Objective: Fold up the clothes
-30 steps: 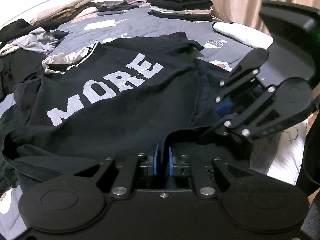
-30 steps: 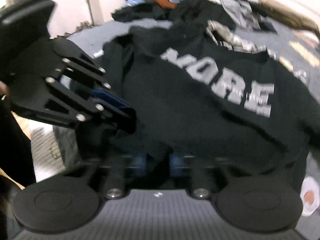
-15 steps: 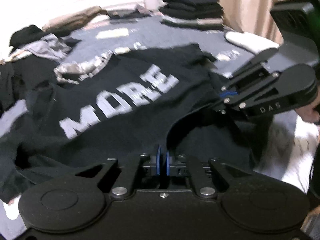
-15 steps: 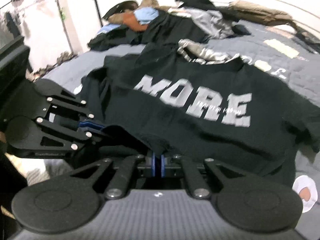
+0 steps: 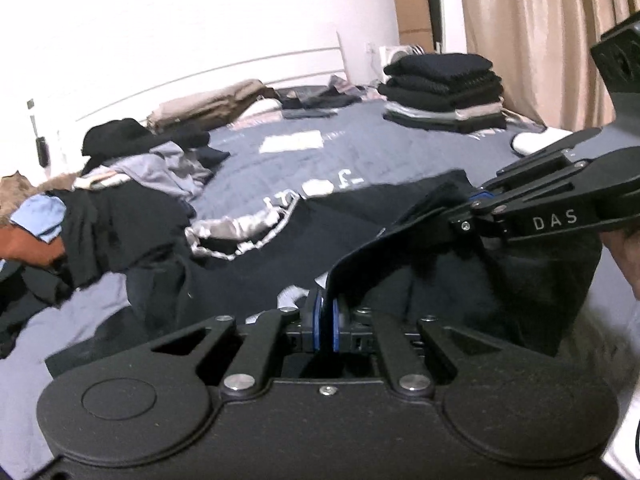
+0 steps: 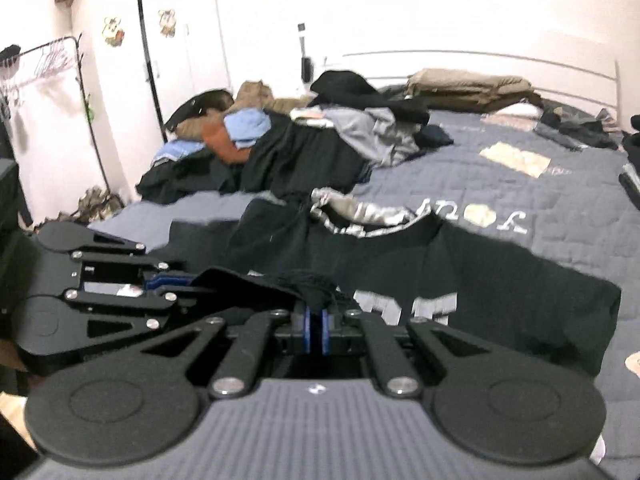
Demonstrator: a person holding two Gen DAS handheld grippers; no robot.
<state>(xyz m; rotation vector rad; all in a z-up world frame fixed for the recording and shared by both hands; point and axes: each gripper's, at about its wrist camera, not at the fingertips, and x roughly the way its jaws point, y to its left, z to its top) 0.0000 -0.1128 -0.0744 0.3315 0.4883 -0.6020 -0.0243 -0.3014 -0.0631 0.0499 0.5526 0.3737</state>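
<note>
1. A black T-shirt (image 5: 304,248) with pale block lettering lies spread across a bed (image 5: 360,156) covered by a grey-blue quilt.
2. The left hand-held gripper (image 5: 325,320) is clamped narrowly on the shirt's near hem, with dark cloth pinched between its blue pads (image 5: 318,318).
3. The right hand-held gripper (image 6: 316,326) is likewise closed tight on the same hem, with bunched black fabric rising from between its pads.
4. The strip of hem between the two grippers is lifted off the bed, while the rest of the shirt lies on the quilt.
5. In the left wrist view the right gripper shows at the right edge, marked "DAS", with part of the person's hand (image 5: 628,256) behind it.
6. A loose heap of unfolded clothes (image 6: 288,148) sits on the far left side of the bed, touching the shirt's far edge.
7. A neat stack of folded dark garments (image 5: 444,92) sits at the far right corner, well apart from the shirt.
8. Beige curtains (image 5: 540,32) hang beyond the stack.
</note>
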